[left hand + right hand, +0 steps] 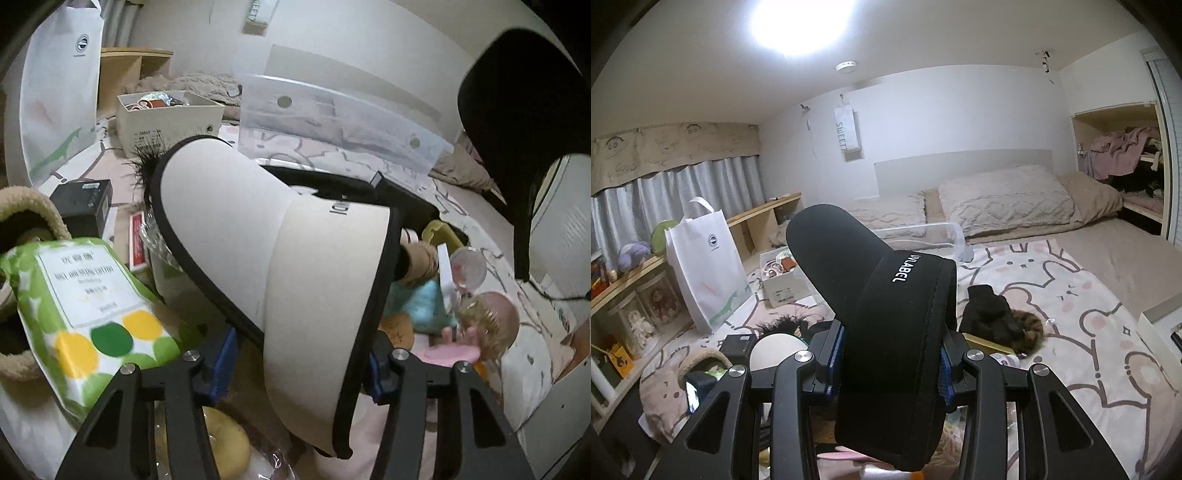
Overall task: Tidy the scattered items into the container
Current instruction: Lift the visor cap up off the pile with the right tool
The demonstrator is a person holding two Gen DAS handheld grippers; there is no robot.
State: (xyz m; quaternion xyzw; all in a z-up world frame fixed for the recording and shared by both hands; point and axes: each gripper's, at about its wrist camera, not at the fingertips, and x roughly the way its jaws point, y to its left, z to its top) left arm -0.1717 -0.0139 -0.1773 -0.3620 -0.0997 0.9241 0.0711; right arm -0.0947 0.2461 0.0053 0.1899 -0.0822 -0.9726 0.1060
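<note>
Two sun visors were in play, one per claw. The left gripper [301,363] pinched the cream visor [280,254] with black edging between its blue pads, the brim arching up and away ahead of the claw. The right gripper [891,363] was pressed together on the black visor [886,314], its brim rising forward over the bed [1108,295]. One clear plastic container [332,122] stood beyond the cream visor's brim, well ahead of the left claw; from the right wrist only a stretch of its rim showed past the black brim. Only the left view showed the clutter close around its claw: one green-and-yellow packet [88,314] to the left, two clear pink balls [487,317] to the right. Only the right view showed one white tote bag [705,273] far left, one black-and-leopard heap [1001,317] just right of the claw, and bare blanket beyond it.
</note>
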